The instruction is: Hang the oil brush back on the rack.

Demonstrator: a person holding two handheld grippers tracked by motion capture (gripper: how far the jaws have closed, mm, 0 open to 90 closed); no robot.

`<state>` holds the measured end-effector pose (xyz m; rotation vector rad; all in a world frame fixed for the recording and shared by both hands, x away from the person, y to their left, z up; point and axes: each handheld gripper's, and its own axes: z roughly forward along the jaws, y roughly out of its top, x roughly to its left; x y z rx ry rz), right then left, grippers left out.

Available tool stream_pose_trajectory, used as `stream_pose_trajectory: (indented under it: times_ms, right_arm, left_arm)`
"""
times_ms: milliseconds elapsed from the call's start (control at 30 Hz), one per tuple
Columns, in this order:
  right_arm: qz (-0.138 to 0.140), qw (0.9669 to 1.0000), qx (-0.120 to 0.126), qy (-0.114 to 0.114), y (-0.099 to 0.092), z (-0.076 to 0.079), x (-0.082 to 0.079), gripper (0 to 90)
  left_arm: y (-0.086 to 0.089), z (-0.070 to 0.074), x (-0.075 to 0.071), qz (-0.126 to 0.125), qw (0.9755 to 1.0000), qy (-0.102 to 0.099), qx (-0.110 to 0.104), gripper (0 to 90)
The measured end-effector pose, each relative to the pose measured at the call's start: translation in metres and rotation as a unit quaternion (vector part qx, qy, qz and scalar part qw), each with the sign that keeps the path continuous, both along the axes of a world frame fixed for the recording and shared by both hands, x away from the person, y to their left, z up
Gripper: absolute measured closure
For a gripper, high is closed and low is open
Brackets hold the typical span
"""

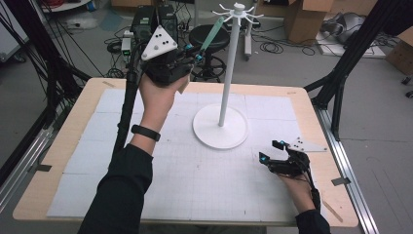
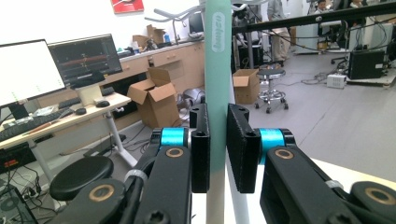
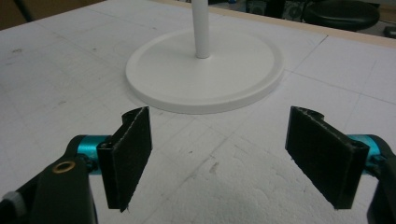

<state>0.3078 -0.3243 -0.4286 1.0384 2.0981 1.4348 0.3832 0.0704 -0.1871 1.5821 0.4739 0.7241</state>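
The left gripper (image 1: 195, 53) is raised above the far edge of the table (image 1: 58, 146), at roughly 11 o'clock from the stand base (image 1: 220, 127) in the high view. Its jaws are clamped on a flat mint-green strip (image 1: 212, 33), which slants up toward 1 o'clock from the jaws, its upper end near the ring of hooks (image 1: 237, 11) at the top of the white stand pole (image 1: 229, 73). In the left gripper view the strip (image 2: 217, 84) stands upright between the two black pads (image 2: 201, 144), both pressed against its sides, and white lettering shows near its top. The right gripper (image 1: 272, 152) rests low over the white gridded mat (image 1: 204, 185) at about 4 o'clock from the stand base, near but apart from it. In the right gripper view its jaws stand wide apart with nothing between them, the gripper (image 3: 219, 158) pointing toward 12 o'clock at the round base (image 3: 205, 77) and the lower pole (image 3: 201, 28). The person's left forearm carries a dark wristband (image 1: 145, 132).
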Motion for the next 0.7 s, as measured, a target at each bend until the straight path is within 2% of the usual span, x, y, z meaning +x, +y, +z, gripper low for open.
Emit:
stream_pose_trajectory:
  times_ms: [233, 467, 633, 700]
  right_arm:
    - [0.000, 1.0000, 0.001, -0.002, -0.001, 0.000, 0.000, 22.2]
    - [0.000, 1.0000, 0.002, -0.003, -0.001, 0.000, 0.000, 22.2]
    - [-0.001, 1.0000, 0.000, -0.003, -0.002, 0.000, 0.000, 22.2]
    - [-0.001, 1.0000, 0.001, -0.003, -0.002, 0.000, -0.001, 22.2]
  left_arm:
    - [-0.006, 0.004, 0.003, 0.003, 0.9999, 0.001, 0.014, 80.2]
    - [-0.008, 0.003, 0.007, 0.013, 0.9997, 0.002, 0.018, 80.2]
    - [-0.011, 0.000, 0.011, 0.018, 0.9998, 0.003, 0.010, 80.2]
    - [-0.011, -0.001, 0.012, 0.017, 0.9998, 0.004, 0.014, 80.2]
